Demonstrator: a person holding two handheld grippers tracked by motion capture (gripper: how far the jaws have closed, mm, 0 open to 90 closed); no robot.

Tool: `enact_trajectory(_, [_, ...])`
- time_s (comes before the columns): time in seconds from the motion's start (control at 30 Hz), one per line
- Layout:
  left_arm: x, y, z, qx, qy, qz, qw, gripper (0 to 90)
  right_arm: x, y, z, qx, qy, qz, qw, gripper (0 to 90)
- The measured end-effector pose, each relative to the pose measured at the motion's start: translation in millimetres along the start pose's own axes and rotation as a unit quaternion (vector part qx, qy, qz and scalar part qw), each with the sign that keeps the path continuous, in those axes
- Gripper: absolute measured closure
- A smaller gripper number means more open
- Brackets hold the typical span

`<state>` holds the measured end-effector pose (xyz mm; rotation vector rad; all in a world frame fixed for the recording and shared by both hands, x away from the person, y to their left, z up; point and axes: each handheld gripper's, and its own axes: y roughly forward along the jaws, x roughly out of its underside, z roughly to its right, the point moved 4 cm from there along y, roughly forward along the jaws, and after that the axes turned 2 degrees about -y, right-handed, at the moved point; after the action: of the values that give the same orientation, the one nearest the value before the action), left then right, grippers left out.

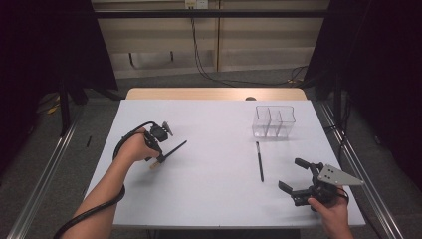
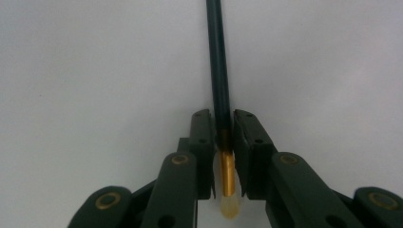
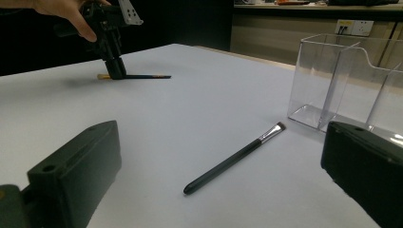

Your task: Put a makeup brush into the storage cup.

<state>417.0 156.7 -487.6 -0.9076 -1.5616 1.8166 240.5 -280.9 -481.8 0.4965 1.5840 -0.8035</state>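
Presumably, the left hand-held gripper [image 2: 222, 137], clenched near the pencil's [image 2: 218, 61] eraser end, could let it pivot; the right hand-held gripper [image 1: 302, 175] is released.

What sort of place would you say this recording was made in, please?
Probably a lab or studio set up for recording manipulation. A white-covered table stands between dark curtains, cables trail across the floor to wall sockets, and the person holds the left gripper and right gripper.

A dark pencil [image 1: 171, 151] with a gold ferrule and pale eraser lies pinched at its eraser end; a black makeup brush [image 1: 259, 160] lies flat before a clear 3-compartment organizer [image 1: 273, 121]
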Motion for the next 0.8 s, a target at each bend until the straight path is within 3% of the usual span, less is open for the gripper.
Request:
enact_trajectory(0.1, [-1.2, 1.3, 1.7, -0.007, 0.008, -0.007, 0.9999, 78.2, -0.1, 0.1, -0.2, 0.000, -0.001, -0.001, 1.0000, 0.0])
enact_trajectory(0.27, [-3.9, 2.8, 4.3, -0.019, 0.003, -0.020, 0.9996, 78.6, -1.6, -2.2, 1.8, 0.004, -0.001, 0.004, 1.0000, 0.0])
enact_trajectory(0.43, [-2.7, 2.3, 5.7, -0.019, -0.001, -0.013, 0.9997, 84.1, -1.1, -3.5, 2.1, 0.004, -0.001, 0.002, 1.0000, 0.0])
enact_trajectory(0.5, [-2.0, 1.5, 5.7, -0.019, -0.006, -0.009, 0.9998, 84.4, -1.1, -2.9, 2.4, 0.005, 0.000, 0.002, 1.0000, 0.0])
enact_trajectory(0.67, [1.5, -0.6, 5.2, -0.015, 0.002, 0.009, 0.9998, 84.5, -0.5, -1.4, 3.2, 0.004, 0.000, -0.002, 1.0000, 0.0])
enact_trajectory(0.8, [2.8, -2.7, 5.0, -0.010, -0.007, 0.009, 0.9999, 84.6, -0.9, -1.4, 3.5, 0.006, -0.001, -0.002, 1.0000, 0.0])
